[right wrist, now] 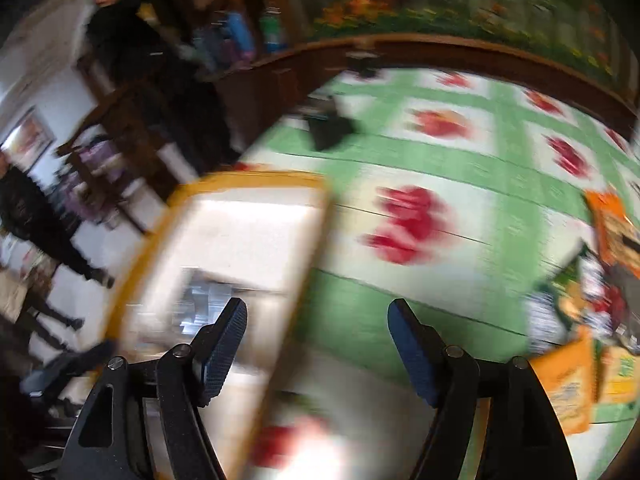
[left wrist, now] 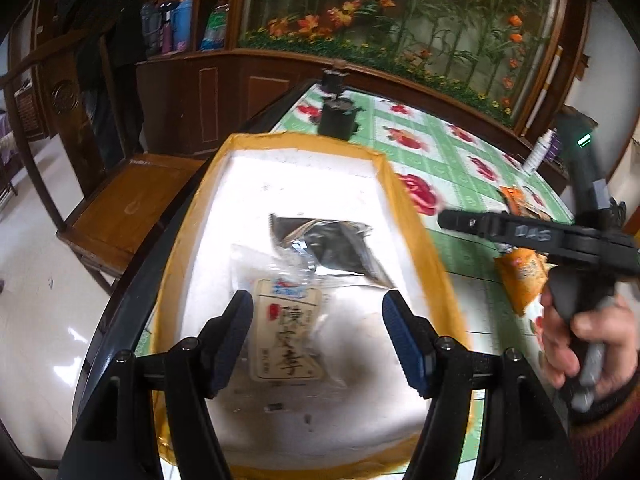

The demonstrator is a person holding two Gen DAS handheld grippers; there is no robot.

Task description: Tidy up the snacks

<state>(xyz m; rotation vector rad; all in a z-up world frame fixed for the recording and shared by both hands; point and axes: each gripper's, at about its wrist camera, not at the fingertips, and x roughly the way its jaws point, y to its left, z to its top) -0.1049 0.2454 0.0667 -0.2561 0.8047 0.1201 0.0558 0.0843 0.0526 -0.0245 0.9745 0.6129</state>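
Green floral tablecloth (right wrist: 500,168) — wooden cabinet (left wrist: 224,92) behind the table.

Left wrist view fairly sharp; glare washes out the white box (left wrist: 304,184) floor, dark shadow near its front. Right wrist view heavily motion-blurred, the bench (right wrist: 460,168) pattern smeared. Both show fisheye bending, dark corners.

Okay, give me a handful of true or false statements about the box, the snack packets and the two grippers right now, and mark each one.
1. The white box holds two packets. True: a dark foil packet and a clear labelled packet.
2. The left gripper grips the labelled packet. False: its fingers are open above it.
3. The right gripper is empty. True.
4. The tablecloth is plain blue. False: green and white with red flowers.
5. More snack packets lie outside the box. True.
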